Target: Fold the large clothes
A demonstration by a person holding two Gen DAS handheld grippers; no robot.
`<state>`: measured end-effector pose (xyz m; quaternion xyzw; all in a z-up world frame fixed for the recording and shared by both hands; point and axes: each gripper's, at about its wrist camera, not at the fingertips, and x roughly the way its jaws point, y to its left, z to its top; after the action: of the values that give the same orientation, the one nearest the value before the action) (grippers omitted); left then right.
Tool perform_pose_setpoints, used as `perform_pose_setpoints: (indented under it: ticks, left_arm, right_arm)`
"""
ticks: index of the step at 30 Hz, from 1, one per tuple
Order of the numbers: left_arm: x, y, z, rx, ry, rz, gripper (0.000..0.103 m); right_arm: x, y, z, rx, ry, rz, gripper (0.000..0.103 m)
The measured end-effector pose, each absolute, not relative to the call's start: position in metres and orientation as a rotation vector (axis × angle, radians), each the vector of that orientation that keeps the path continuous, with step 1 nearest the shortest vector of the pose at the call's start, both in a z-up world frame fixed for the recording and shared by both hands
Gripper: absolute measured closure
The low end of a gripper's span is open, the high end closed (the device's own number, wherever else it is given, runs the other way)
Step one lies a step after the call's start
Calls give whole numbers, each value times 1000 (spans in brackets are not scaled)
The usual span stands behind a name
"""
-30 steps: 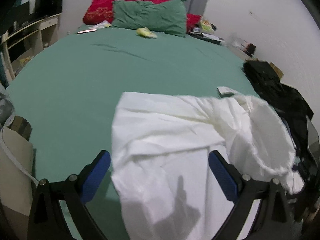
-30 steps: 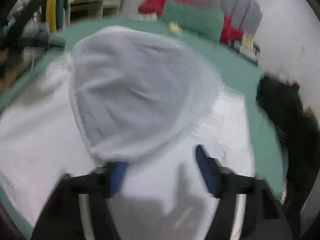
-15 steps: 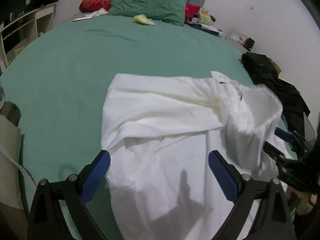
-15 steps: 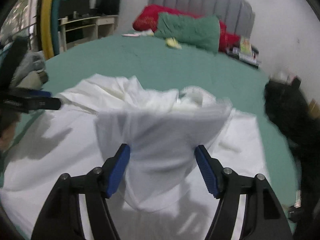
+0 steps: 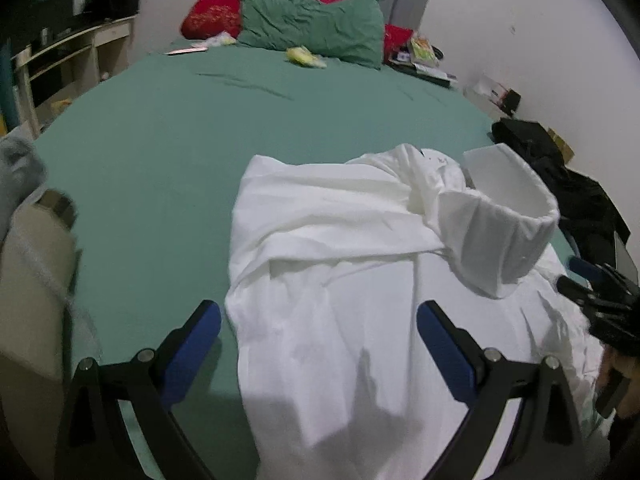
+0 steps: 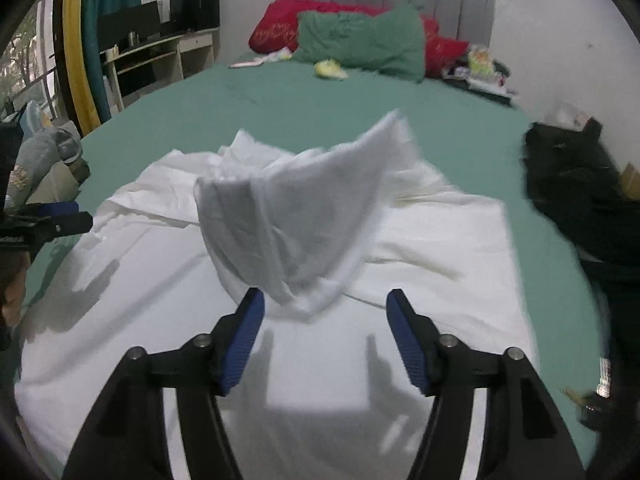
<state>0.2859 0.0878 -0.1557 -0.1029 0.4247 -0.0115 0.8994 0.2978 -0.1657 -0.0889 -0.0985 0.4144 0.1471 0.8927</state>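
White garment [image 5: 340, 264]: one, large, spread over the near right part of the bed [image 5: 168, 152], its lower part running off the near edge. A second ago a sleeve or flap hung lifted between the right jaws; it now stands free as a loose hump [image 6: 296, 216] on the cloth just ahead of them, blurred, so it is probably still settling. Judgement: one fold-over has been released, and the garment remains rumpled, with more folds to make.

Right gripper [image 6: 325, 336]: one; jaws apart and opening, nothing between the pads, cloth below them.

Left gripper [image 5: 319, 344]: one; jaws wide apart over the garment's left edge, holding nothing.

Pillows at the head edge: one green [image 5: 312, 32], with red bedding [image 5: 216, 12] behind it, count of red pieces unclear.

Dark clothing [image 5: 560, 184]: one heap, far right edge.

Small yellow item [image 5: 304, 56]: one, before the green pillow.

Shelving unit [image 5: 72, 64]: one, beyond the left edge.
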Motion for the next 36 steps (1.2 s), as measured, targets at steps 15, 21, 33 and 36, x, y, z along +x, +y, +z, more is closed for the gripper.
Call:
perform_pose_setpoints:
  ticks: [15,21,33,36]
  left_arm:
    - [164,80,-191,-318,1034,122,4]
    - [148,57,-205,-173,1072,125,4]
    - [118,41,-191,-135,1072,6,96]
    - [104,43,-178,-187,1065,-25,100]
  right_arm:
    - [195,-353,-128,191,1045,138,33]
    - [168,-338,-139,159,1049,156,86]
    - [119,-358,-101,474,926,197,98]
    - [102,-360,-84,494,894,203,98]
